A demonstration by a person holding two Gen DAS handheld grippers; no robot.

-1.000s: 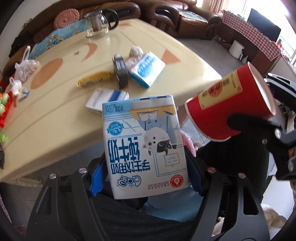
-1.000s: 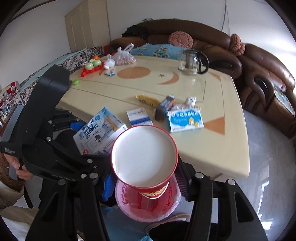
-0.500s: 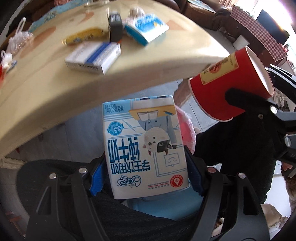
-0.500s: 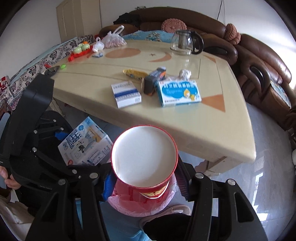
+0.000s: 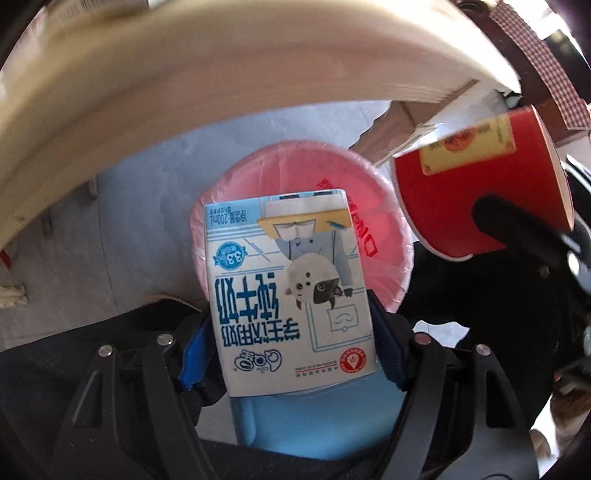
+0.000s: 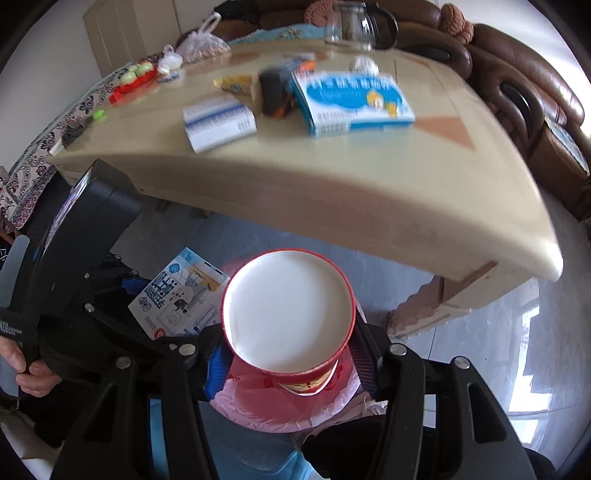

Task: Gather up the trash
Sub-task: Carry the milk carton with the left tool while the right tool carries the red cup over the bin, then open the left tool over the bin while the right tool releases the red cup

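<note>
My left gripper (image 5: 291, 347) is shut on a blue-and-white milk carton (image 5: 284, 291), held upside down just above a bin lined with a pink bag (image 5: 303, 177) on the floor. My right gripper (image 6: 288, 358) is shut on a red paper cup (image 6: 288, 314) with a white inside, held over the same pink bag (image 6: 280, 410). The cup also shows at the right of the left wrist view (image 5: 480, 184), and the carton at the left of the right wrist view (image 6: 177, 295). Both grippers are below the table edge.
The cream table (image 6: 332, 177) above carries a white-and-blue box (image 6: 218, 122), a larger blue box (image 6: 351, 103), a dark box (image 6: 273, 88), a yellow wrapper (image 6: 232, 83), a crumpled tissue (image 6: 364, 64) and a glass jug (image 6: 354, 26). Brown sofas stand behind.
Both grippers have dropped from table height to below the table edge, with the carton and the cup still held. The pink-lined bin has come into view beneath them.
</note>
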